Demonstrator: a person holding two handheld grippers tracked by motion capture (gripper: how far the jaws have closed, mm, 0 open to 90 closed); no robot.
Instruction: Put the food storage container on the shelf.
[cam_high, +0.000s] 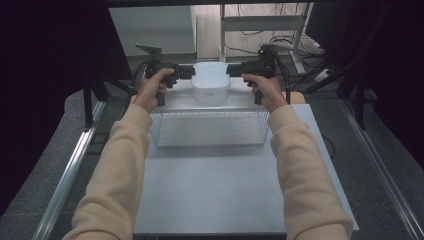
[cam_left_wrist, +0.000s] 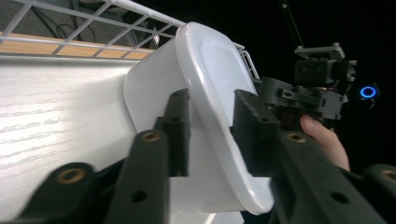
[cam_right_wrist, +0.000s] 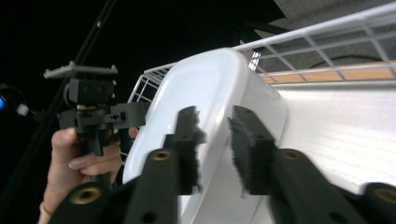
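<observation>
A white plastic tub (cam_high: 211, 81) hangs over the far end of a white wire basket (cam_high: 207, 129), held between both grippers. My left gripper (cam_high: 186, 73) is on its left rim and my right gripper (cam_high: 235, 69) on its right rim. In the left gripper view the tub's rim (cam_left_wrist: 210, 88) runs between the two black jaws of the left gripper (cam_left_wrist: 212, 133), which are shut on it. The right gripper (cam_right_wrist: 215, 144) grips the tub (cam_right_wrist: 210, 88) the same way on the opposite rim. Each gripper view also shows the other hand with its gripper farther off.
The basket stands on a pale grey table (cam_high: 215, 190) and takes up its far half. Its wire rim (cam_left_wrist: 140, 14) runs just behind the tub. Metal rails (cam_high: 70, 170) flank the table, and dark curtains hang on both sides. Cables lie on the floor beyond.
</observation>
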